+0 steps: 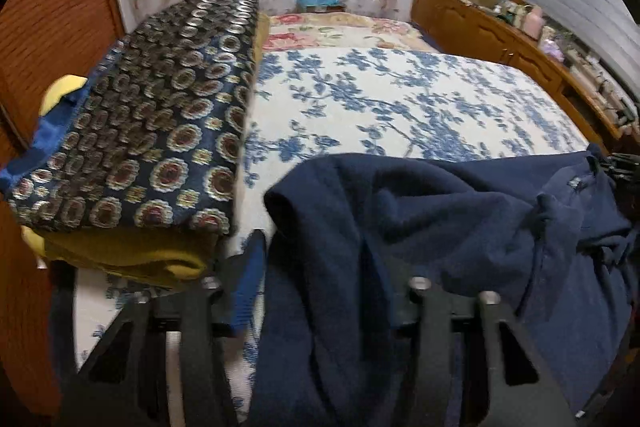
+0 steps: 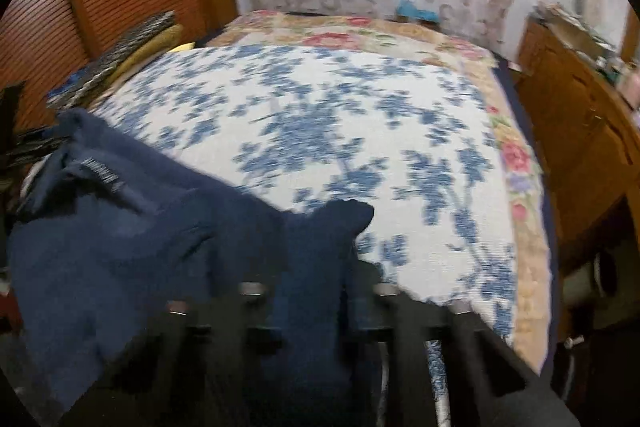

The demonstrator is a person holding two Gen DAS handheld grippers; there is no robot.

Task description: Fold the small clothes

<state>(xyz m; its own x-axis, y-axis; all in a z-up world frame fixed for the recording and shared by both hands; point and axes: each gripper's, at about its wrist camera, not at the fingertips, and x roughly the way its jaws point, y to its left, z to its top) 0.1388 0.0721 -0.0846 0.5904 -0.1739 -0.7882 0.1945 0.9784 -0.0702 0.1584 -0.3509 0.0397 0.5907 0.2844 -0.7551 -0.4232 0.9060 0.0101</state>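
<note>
You hold the navy garment bunched over the near edge of the bed, with both grippers under or inside its folds. Your left gripper has cloth draped between and over its fingers, and they look closed on a fold, though the cloth hides the tips, so you cannot tell for sure. Your right gripper likewise has a strip of the navy cloth running down between its fingers, apparently pinched. The garment's long axis runs side to side along the near edge, from one gripper to the other; its labelled hem lies toward the left side of the right wrist view. The blue-flowered bedspread ahead of both grippers lies bare, and that is where the cloth likely has to go: forward, away from you, spread flat before any fold. At the left edge of the bed, a stack of folded cloths sits close to your left gripper, so that side has less room.
</note>
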